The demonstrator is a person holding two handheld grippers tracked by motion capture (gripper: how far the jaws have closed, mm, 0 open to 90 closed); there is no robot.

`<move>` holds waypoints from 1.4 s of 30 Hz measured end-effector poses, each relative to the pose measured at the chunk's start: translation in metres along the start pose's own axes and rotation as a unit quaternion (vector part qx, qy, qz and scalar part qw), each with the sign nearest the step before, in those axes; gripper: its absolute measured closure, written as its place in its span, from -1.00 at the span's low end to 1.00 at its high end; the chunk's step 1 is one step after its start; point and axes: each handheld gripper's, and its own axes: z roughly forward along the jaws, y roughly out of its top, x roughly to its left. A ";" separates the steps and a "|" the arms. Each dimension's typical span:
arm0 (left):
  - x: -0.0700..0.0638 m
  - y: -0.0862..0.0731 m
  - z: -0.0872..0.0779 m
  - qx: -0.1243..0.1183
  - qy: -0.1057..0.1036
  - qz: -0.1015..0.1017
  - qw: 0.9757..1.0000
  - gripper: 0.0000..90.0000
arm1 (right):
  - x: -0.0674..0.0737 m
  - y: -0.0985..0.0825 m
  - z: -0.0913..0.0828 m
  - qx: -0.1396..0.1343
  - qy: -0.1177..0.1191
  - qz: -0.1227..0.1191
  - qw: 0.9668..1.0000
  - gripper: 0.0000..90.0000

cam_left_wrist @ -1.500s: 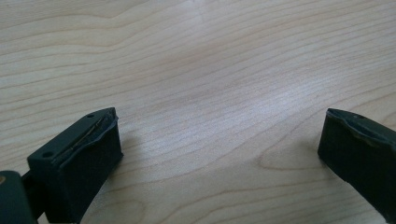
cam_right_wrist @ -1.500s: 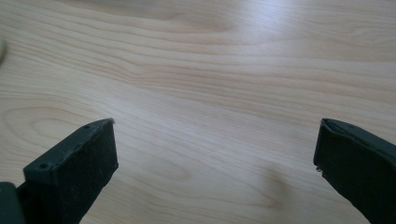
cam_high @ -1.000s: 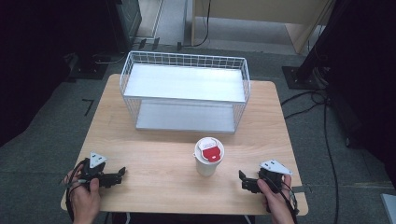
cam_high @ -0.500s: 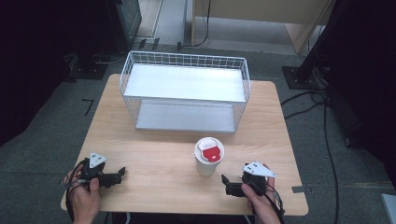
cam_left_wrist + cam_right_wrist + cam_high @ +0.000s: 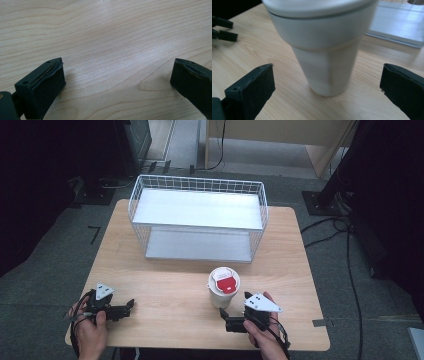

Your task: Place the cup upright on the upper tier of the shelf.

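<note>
right claw (image 5: 223,314) slid in leftward along the tabletop (image 5: 170,290) toward the white cup (image 5: 223,287) with the red-patched lid, its jaws spread wide and empty just short of it, while the left claw (image 5: 131,304) sat wide open, empty, well apart at the near-left corner.

A wire basket (image 5: 197,217) stood on the far half of the table (image 5: 165,285), near its middle. In front of the basket, a little to the right, a cup (image 5: 223,287) stood upright on the table. The right gripper (image 5: 229,321) was just before the cup, at the near edge. The left gripper (image 5: 122,309) lay at the near left corner, well apart from the cup.
</note>
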 end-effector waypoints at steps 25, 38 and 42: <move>0.001 0.000 0.000 -0.001 -0.003 -0.002 1.000 -1.00 | 0.029 0.005 0.057 -0.109 -0.118 0.076 0.984 -1.00; 0.001 0.000 0.000 -0.001 -0.003 -0.003 1.000 -1.00 | 0.032 0.006 0.059 -0.129 -0.136 0.040 0.981 -0.88; 0.001 0.000 0.000 -0.001 -0.004 -0.003 1.000 -1.00 | 0.030 0.008 0.058 -0.132 -0.135 0.051 0.981 -0.88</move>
